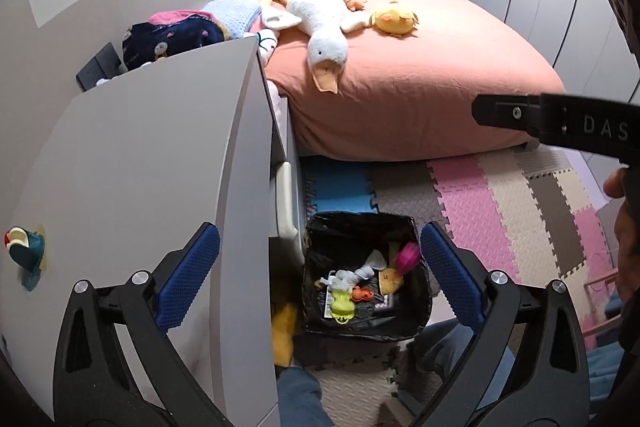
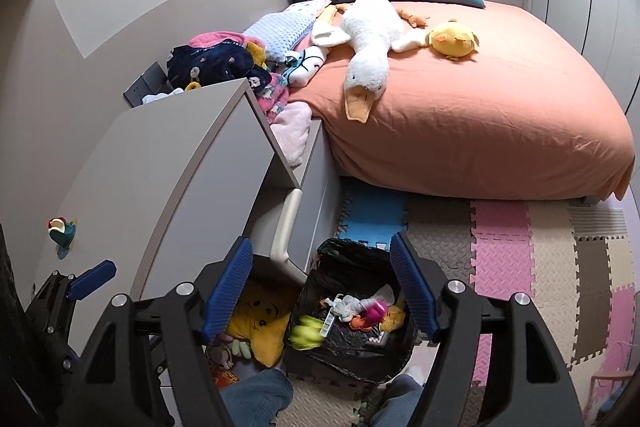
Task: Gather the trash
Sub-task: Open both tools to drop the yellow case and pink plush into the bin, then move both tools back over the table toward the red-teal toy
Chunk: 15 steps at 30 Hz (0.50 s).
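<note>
A black bag-lined trash bin stands on the foam mat floor beside a grey cabinet. It holds several pieces of trash: a grey wrapper, a pink item, a yellow-green item and an orange scrap. My left gripper is open and empty, held above the bin. My right gripper is open and empty, also above the bin. A small teal and red item lies on the cabinet top at the far left.
The grey cabinet rises left of the bin with a yellow plush in its lower shelf. A bed with an orange sheet and plush toys lies behind. Coloured foam mats cover the floor. My knees show below.
</note>
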Available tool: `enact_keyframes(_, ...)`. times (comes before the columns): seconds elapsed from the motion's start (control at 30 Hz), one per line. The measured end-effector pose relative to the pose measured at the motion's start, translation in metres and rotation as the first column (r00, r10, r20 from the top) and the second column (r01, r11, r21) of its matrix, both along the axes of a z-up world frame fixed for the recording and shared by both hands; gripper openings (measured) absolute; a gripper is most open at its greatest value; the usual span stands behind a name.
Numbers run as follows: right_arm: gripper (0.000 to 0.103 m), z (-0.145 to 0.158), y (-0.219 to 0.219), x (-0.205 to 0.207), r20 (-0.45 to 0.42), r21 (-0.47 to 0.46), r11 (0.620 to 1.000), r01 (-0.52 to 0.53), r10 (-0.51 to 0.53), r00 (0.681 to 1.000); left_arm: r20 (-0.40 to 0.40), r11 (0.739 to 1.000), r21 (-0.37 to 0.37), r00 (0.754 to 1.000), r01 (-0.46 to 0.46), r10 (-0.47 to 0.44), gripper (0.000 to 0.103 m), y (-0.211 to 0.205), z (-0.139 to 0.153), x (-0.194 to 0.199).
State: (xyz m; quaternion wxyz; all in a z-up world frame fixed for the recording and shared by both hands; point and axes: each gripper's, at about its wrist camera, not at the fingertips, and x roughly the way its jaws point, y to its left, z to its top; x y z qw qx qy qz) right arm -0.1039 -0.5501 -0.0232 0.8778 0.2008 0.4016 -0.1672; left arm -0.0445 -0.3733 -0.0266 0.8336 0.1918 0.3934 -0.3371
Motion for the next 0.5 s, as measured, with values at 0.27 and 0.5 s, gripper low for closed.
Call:
enact_keyframes(0.27,0.072,-0.002,0.006,0.006,0.000,-0.002,1.000,-0.011,0.011,1.000,0.003,0.999,-0.025,0.999,-0.038,0.038,0.097,0.013,0.004,0.004)
enact_keyframes(0.5,0.072,-0.001,0.027,0.021,0.009,-0.004,0.998,-0.060,0.060,0.998,-0.011,0.991,-0.046,0.993,-0.122,0.122,0.097,0.042,0.003,0.019)
